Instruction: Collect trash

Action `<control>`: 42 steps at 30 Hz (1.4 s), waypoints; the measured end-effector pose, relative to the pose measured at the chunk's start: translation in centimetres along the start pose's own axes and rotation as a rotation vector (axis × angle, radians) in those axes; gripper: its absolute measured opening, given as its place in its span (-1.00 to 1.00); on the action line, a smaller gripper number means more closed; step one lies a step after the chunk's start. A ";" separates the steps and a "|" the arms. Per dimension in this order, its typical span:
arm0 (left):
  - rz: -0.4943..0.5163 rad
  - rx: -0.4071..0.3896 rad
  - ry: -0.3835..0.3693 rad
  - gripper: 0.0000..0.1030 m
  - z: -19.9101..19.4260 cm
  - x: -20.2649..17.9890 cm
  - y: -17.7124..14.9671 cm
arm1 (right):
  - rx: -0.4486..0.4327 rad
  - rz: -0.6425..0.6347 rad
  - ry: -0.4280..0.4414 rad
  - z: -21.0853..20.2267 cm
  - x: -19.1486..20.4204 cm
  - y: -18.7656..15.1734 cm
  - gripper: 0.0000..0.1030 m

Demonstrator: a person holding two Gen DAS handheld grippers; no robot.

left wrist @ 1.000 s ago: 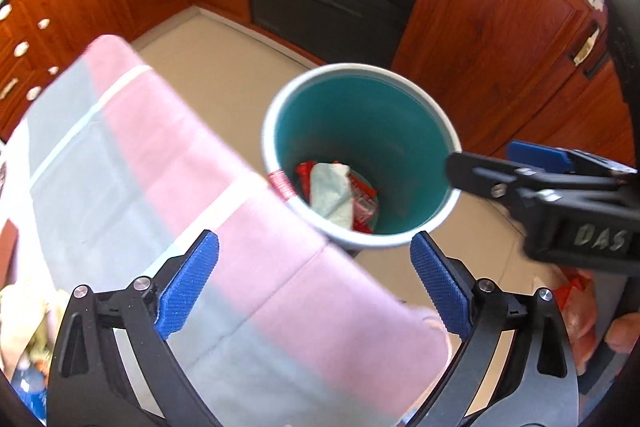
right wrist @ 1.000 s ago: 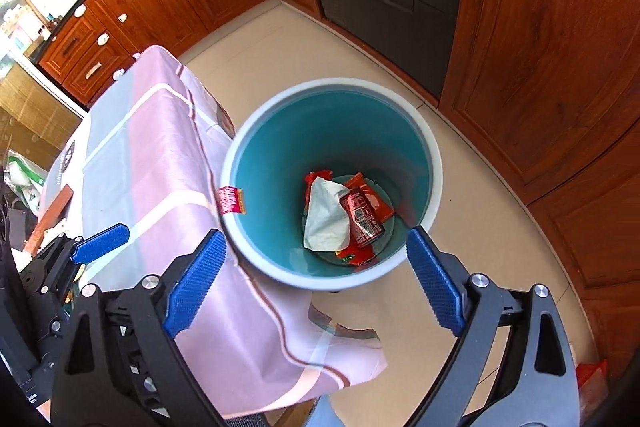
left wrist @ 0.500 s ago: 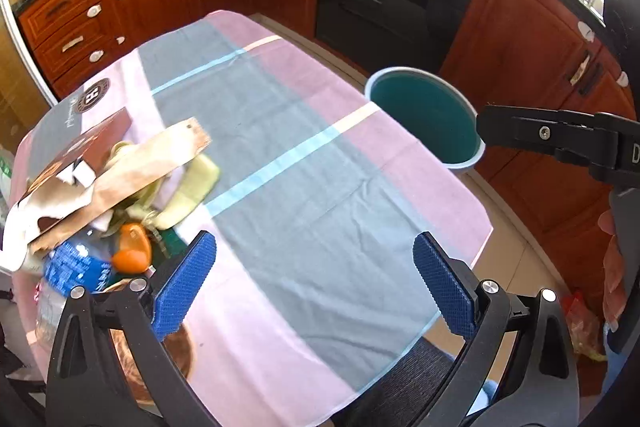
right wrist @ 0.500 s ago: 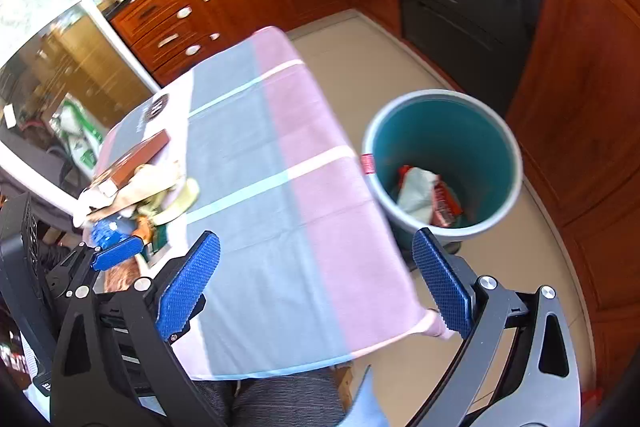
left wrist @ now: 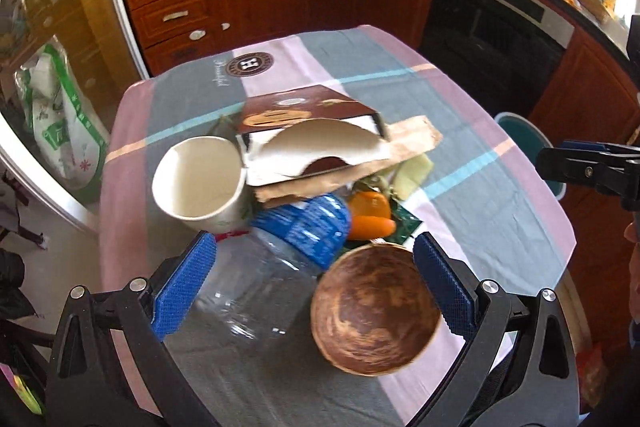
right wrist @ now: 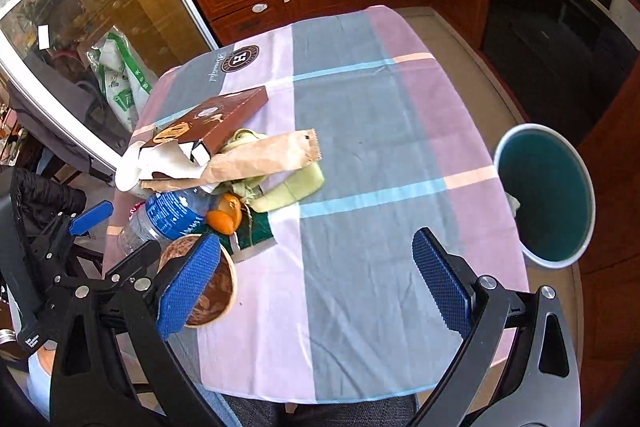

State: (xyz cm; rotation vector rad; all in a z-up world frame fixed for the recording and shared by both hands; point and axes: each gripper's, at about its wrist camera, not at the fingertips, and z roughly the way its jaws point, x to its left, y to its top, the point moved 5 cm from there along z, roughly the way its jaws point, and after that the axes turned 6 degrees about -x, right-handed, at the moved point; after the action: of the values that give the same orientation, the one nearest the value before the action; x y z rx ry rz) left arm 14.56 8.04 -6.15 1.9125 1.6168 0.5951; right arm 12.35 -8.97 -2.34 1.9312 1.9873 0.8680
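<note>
While my left gripper [left wrist: 312,283] hangs spread and empty over the heap, I see the bottle [left wrist: 280,259] lying between its pads, touching the bowl [left wrist: 376,307]; it looks light, slick and crushable, so I would take its ribbed middle. From the right view, my right gripper [right wrist: 316,283] gapes empty over bare cloth [right wrist: 360,147], with the bin [right wrist: 544,191] beside the table's edge.

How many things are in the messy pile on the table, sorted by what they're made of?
Paper or card: 3 (paper cup, brown box, paper bag)
Plastic: 1 (bottle)
Peel scraps: 2 (orange peel, green peel)
Bowl: 1 (brown bowl)
Total: 7
</note>
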 end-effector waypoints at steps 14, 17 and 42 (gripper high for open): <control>-0.109 0.003 0.060 0.92 1.4 9.7 1.4 | -0.002 -0.165 -0.007 7.4 9.3 3.7 0.54; -0.127 0.007 0.053 0.92 1.9 10.7 1.6 | 0.006 -0.166 -0.021 8.5 9.8 3.9 0.54; -0.224 0.071 -0.005 -0.41 5.8 12.0 0.7 | -0.112 -0.156 -0.044 8.8 10.6 5.6 -0.88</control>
State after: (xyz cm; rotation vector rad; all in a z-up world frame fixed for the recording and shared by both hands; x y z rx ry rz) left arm 20.97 18.99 -10.24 1.7480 1.8393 0.4452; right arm 20.79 3.17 -3.75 1.6948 1.9880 0.8693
